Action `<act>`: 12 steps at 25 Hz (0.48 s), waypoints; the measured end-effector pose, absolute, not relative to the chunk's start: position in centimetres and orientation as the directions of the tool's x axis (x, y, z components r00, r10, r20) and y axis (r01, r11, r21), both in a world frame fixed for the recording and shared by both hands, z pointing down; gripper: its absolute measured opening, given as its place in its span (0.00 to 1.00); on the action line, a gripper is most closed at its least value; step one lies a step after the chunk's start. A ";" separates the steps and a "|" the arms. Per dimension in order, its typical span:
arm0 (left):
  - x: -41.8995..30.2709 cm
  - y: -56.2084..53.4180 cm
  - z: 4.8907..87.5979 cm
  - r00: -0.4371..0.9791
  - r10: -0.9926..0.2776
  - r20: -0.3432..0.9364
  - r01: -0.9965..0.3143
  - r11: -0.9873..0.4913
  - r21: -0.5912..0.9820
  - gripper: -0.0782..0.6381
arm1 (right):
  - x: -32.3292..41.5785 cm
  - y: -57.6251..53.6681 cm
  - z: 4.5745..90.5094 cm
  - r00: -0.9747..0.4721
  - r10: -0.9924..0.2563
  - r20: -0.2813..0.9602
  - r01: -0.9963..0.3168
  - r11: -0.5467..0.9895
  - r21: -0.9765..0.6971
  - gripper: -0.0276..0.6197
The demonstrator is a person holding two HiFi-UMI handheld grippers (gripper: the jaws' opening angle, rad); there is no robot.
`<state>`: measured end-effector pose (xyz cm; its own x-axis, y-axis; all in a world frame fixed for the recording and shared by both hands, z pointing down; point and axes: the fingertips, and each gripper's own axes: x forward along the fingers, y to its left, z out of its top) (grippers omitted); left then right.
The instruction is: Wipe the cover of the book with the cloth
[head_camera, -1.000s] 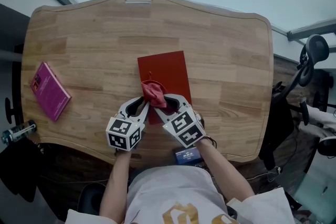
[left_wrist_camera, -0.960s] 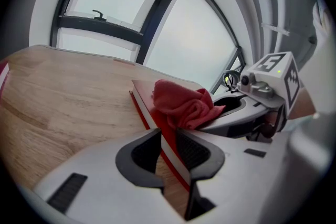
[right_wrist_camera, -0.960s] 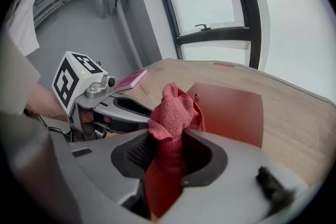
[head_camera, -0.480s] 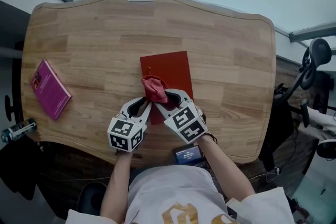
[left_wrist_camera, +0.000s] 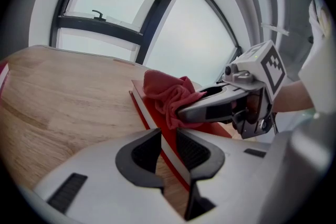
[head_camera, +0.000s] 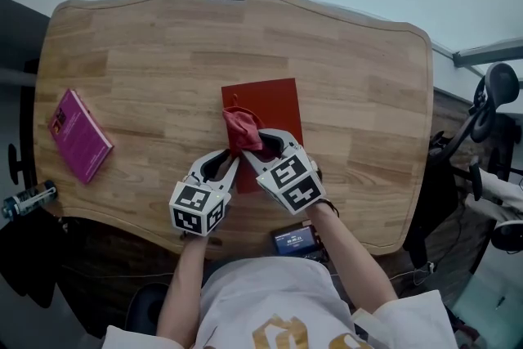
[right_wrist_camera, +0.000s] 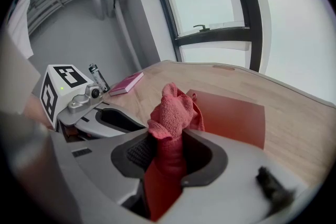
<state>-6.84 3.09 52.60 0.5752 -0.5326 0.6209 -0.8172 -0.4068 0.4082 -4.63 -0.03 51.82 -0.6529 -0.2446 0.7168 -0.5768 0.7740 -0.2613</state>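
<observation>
The red book (head_camera: 265,105) lies flat near the middle of the table (head_camera: 147,53), a little toward its near edge, its long sides running from near edge to far edge. A crumpled red cloth (head_camera: 242,129) rests on the book's cover, toward the near left part. The right gripper (head_camera: 257,145) has its jaws closed on the cloth, and a pinched fold (right_wrist_camera: 173,113) rises from between the pads. The left gripper (head_camera: 230,165) comes in at the book's near left corner. Its jaws stand at a narrow gap, one on each side of the book's pale page edge (left_wrist_camera: 157,123), and clamp it. The two grippers sit side by side, almost touching. Well apart, a pink book (head_camera: 79,136) lies by the table's left edge. A small bottle (head_camera: 29,201) sits just beyond the near left corner. A dark device with a lit screen (head_camera: 295,239) lies at the near edge, beneath the person's right forearm.
</observation>
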 end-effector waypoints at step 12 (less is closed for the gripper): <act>-6.8 3.1 52.5 0.563 -0.530 0.634 -0.824 -0.418 0.383 0.24 | -4.7 -3.7 51.7 -0.626 -0.310 0.715 -0.624 0.749 -0.221 0.27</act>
<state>-6.78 3.13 52.55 0.5631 -0.5304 0.6337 -0.8240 -0.4177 0.3827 -4.68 -3.72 51.70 -0.6264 -0.3105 0.7150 -0.6241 0.7494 -0.2214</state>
